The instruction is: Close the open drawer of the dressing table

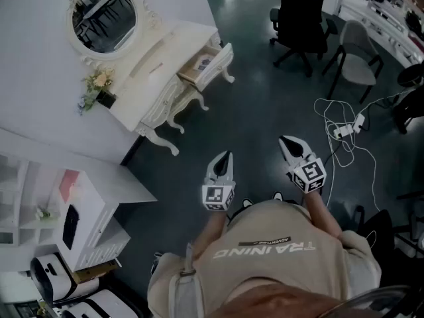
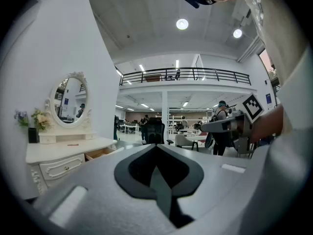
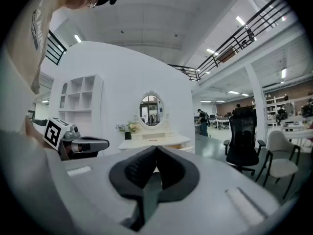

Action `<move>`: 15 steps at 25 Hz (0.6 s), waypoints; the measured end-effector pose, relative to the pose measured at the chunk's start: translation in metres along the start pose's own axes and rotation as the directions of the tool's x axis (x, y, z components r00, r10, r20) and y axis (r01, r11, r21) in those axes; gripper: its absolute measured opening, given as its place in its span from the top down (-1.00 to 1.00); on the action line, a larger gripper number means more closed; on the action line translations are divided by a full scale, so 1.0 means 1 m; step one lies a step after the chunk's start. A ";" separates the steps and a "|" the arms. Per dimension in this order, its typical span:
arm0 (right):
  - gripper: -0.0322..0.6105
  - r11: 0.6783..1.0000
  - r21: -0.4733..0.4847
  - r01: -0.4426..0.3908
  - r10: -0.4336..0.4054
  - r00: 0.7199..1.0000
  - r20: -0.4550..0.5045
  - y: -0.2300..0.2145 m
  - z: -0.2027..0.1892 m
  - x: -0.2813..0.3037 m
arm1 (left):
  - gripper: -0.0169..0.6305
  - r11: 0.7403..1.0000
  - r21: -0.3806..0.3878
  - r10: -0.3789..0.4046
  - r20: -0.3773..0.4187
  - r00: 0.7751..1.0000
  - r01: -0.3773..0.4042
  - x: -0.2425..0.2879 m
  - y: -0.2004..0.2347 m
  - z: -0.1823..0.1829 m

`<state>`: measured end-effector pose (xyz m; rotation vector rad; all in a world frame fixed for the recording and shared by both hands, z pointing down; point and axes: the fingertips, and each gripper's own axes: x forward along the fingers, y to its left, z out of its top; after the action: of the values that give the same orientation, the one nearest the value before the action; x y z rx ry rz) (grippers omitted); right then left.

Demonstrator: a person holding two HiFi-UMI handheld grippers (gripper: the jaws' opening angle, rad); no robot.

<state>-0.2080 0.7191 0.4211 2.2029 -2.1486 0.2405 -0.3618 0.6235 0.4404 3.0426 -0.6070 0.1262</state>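
A white dressing table [image 1: 159, 78] with an oval mirror [image 1: 104, 18] stands against the white wall at upper left of the head view. Its right-hand drawer [image 1: 211, 63] is pulled out, showing a wooden inside. In the left gripper view the table [image 2: 63, 153] sits at the left with the open drawer [image 2: 98, 154] beside it. In the right gripper view the table [image 3: 154, 142] is straight ahead, far off. My left gripper [image 1: 225, 156] and right gripper [image 1: 289, 142] are both shut and empty, held near my body, well short of the table.
A black office chair [image 1: 301, 18] and a grey chair [image 1: 358, 58] stand at the upper right. White cables and a power strip [image 1: 344, 130] lie on the dark floor at right. White shelving [image 1: 59, 204] is at lower left. A flower pot [image 1: 99, 88] sits on the tabletop.
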 end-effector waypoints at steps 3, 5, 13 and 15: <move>0.89 1.000 -0.008 0.018 -0.018 1.000 -0.017 0.005 -0.009 0.016 | 0.95 0.999 0.005 -0.046 0.013 0.999 0.046 0.011 0.011 -0.001; 0.89 0.999 -0.008 0.036 -0.036 0.999 -0.017 0.006 -0.013 0.026 | 0.94 0.997 -0.013 -0.074 0.022 0.997 0.075 0.021 0.020 -0.004; 0.89 0.993 0.038 0.113 -0.110 0.992 -0.062 0.004 -0.028 0.039 | 0.94 0.990 -0.055 -0.131 0.006 0.991 0.131 0.038 0.040 -0.010; 0.89 0.993 0.021 0.113 -0.111 0.992 -0.066 -0.001 -0.029 0.046 | 0.94 0.989 -0.064 -0.137 -0.014 0.991 0.136 0.048 0.043 -0.021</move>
<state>-0.2078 0.6780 0.4565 2.2867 -1.9922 0.3290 -0.3359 0.5667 0.4660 3.0062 -0.3922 0.1274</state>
